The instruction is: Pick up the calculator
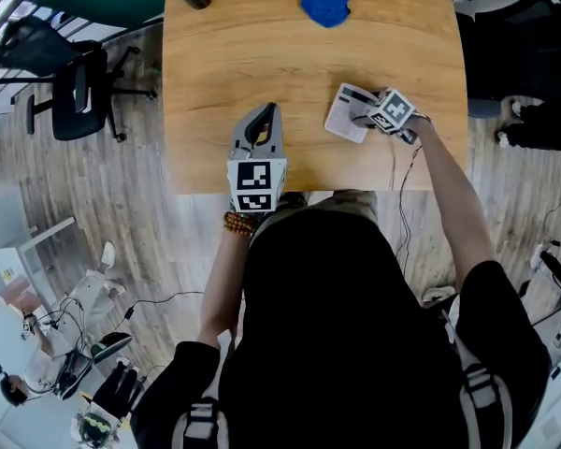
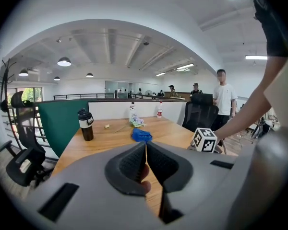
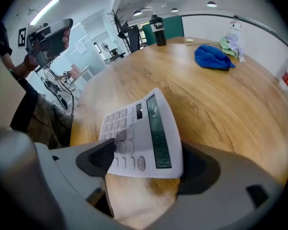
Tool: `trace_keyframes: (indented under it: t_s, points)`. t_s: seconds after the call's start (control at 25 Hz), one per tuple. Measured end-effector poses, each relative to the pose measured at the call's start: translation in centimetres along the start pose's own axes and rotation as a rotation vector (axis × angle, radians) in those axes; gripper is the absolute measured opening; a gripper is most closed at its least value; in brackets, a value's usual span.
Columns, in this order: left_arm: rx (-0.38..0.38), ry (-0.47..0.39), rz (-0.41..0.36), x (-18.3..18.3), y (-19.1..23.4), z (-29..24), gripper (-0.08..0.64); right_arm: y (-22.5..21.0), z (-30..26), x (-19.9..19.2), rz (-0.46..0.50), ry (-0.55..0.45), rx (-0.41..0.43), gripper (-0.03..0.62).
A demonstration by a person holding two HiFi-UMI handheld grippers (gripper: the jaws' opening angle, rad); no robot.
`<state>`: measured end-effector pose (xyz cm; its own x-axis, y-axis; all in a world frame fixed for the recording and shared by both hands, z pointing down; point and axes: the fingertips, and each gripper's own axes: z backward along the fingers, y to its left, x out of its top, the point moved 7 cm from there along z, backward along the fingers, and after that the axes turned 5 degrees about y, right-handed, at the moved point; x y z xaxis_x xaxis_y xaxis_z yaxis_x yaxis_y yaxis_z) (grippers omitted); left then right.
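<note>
Right gripper view puts the calculator (image 3: 139, 133), on the worktop (image 3: 221, 104), between our wide-open right tongs (image 3: 146, 150), keys toward one jaw, display toward the other, ungripped; our closed, empty left tongs (image 1: 266, 115) hang well apart from it.

We hold our left gripper (image 1: 269, 110) nearly level, jaws together; our right gripper (image 1: 365, 116), arm outstretched, tilts steeply down, jaws wide apart.

Open-plan office, swivel chairs (image 1: 79, 96), wooden table (image 1: 262, 54), pendant ceiling lamps (image 2: 64, 61)
</note>
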<state>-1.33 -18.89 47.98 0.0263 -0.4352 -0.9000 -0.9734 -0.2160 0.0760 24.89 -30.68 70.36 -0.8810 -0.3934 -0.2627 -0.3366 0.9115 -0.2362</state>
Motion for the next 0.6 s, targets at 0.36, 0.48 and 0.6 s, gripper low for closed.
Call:
trace_keyframes:
  t_s: [0.36,0.48,0.6]
  points:
    - [-0.047,-0.005,0.003,0.0,-1.5,-0.6,0.025,0.1,-0.1,0.2,-0.008,-0.007,-0.012,0.416]
    - [-0.050,-0.006,0.004,-0.1,-1.6,-0.6,0.025,0.1,-0.1,0.2,-0.011,0.010,-0.012,0.407]
    - [-0.050,-0.007,0.011,-0.2,-1.5,-0.5,0.025,0.1,-0.1,-0.1,-0.026,0.030,-0.011,0.397]
